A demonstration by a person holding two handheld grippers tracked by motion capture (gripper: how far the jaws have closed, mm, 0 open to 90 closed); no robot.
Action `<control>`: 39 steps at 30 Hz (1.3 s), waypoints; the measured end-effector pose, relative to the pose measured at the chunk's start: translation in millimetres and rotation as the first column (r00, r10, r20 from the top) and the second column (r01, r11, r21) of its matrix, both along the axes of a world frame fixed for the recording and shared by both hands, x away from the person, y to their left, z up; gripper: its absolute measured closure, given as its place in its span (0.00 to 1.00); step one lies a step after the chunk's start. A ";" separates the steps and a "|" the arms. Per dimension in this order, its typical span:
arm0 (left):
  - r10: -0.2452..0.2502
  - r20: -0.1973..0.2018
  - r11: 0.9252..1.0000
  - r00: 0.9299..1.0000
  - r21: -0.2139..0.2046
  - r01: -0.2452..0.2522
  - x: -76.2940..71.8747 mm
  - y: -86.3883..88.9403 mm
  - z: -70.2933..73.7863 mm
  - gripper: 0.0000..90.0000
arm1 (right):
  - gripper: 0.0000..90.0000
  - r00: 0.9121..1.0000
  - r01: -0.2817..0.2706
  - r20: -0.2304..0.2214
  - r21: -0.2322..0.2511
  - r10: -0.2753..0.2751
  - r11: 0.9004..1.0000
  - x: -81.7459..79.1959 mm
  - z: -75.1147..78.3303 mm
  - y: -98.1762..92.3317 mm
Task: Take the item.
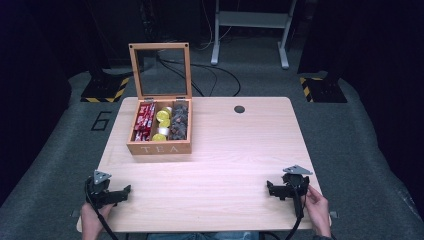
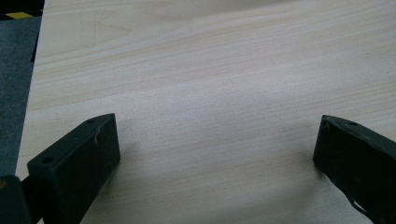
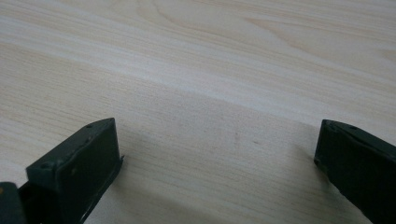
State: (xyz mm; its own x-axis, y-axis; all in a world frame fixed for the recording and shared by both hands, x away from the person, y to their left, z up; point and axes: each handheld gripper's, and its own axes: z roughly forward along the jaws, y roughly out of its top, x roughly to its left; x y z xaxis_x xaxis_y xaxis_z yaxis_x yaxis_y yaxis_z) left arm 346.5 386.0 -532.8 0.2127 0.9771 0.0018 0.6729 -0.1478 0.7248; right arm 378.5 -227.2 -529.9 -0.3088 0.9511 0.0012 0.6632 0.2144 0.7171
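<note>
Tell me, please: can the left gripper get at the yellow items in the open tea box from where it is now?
Probably yes. The left gripper is open and holds nothing, bare table lies between it and the tea box, whose lid stands up, leaving the yellow items uncovered.

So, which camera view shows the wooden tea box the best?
The high view shows it best: the tea box stands on the far left part of the table, lid raised, with red, yellow and dark items in three compartments. The left gripper view and the right gripper view show bare tabletop between open fingers, not the box.
</note>
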 end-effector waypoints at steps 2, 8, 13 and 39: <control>-0.004 -0.001 1.000 1.000 0.002 0.004 0.2 0.3 0.1 0.01 | 0.00 1.000 0.000 0.001 0.000 0.000 1.000 0.1 0.0 -0.1; 0.005 -0.001 1.000 1.000 -0.003 -0.005 0.4 -0.4 0.1 0.01 | 0.00 1.000 0.000 0.001 0.000 0.000 1.000 0.0 -0.1 0.0; 0.020 0.003 1.000 1.000 -0.006 -0.020 1.1 -1.1 -0.2 0.01 | 0.00 1.000 -0.005 -0.001 0.001 0.005 1.000 0.4 0.0 -0.3; -0.011 0.049 0.999 0.999 -0.042 0.013 4.3 -1.6 27.9 0.03 | 0.00 0.997 -0.080 0.002 -0.012 0.080 0.997 7.3 0.6 -5.4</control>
State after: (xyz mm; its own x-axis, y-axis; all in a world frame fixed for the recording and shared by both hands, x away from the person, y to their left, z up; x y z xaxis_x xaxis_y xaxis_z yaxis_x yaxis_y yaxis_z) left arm 350.8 384.3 -504.9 0.2246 0.9740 -0.0286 0.6351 -0.1241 0.7624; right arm 385.7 -232.6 -529.3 -0.3840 0.9233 -0.0111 0.6418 0.2755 0.7156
